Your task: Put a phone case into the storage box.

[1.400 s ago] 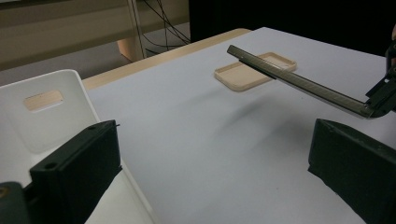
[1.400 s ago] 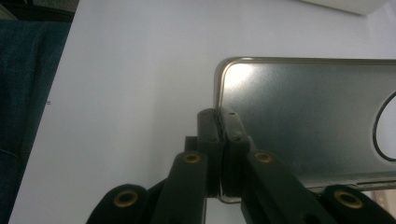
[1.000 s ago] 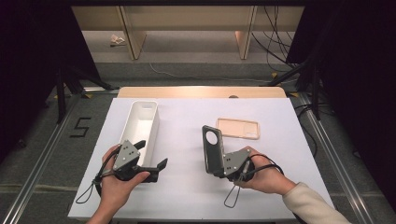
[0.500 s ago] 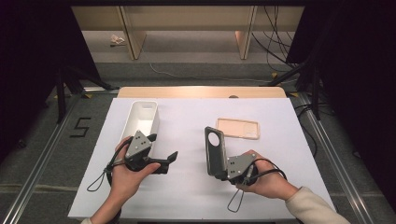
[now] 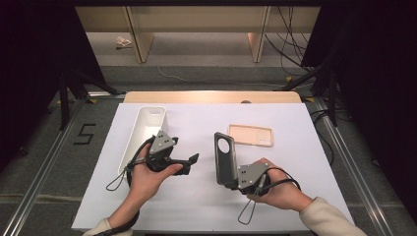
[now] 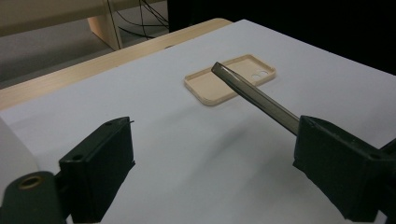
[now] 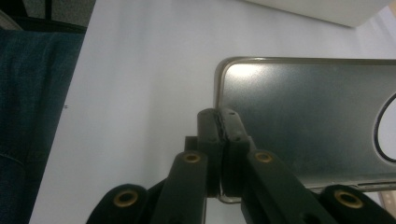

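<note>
Grey case [image 5: 225, 158] stands on edge above the table's [image 5: 196, 123] middle, pinched at its lower rim by the right gripper [image 5: 235, 183], likely offering a free edge. Left gripper [image 5: 189, 164], jaws wide but just narrowing, empty, points toward it. Beige case [image 5: 250, 134] lies flat toward the far right edge; white tray [image 5: 142, 132] sits along the left edge.

Black tongs [image 5: 193, 161] with brass-ringed screw holes, grey three-cornered plates, trailing black cables, one cream sleeve [image 5: 327, 219].
</note>
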Action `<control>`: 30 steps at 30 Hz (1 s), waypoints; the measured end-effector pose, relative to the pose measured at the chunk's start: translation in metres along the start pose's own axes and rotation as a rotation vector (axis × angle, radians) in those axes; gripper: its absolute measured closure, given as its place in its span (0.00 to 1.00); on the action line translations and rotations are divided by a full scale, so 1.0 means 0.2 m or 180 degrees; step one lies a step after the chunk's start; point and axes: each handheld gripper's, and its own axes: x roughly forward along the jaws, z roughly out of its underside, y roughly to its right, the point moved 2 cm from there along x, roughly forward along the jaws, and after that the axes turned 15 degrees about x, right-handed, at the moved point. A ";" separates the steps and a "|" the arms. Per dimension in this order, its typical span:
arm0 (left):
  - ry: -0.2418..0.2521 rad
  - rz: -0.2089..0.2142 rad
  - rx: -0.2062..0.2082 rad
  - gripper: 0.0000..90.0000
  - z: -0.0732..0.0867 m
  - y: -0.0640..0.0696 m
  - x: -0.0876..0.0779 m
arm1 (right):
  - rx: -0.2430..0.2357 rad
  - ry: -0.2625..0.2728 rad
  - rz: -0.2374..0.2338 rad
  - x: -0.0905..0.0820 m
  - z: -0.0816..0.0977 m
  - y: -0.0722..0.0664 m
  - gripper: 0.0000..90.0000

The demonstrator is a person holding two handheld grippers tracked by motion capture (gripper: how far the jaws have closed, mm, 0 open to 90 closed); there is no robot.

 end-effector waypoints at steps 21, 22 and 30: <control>-0.0298 0.0212 -0.0094 0.19 -0.15 0.00 0.22 | -0.0068 0.0032 -0.0040 0.02 -0.02 -0.02 1.00; -0.0308 0.0226 -0.0124 0.20 -0.16 0.00 0.23 | -0.0069 0.0031 -0.0050 0.02 -0.02 -0.03 0.99; -0.0434 0.0334 -0.0300 0.27 -0.15 0.00 0.31 | -0.0101 0.0026 -0.0056 0.03 -0.03 -0.04 1.00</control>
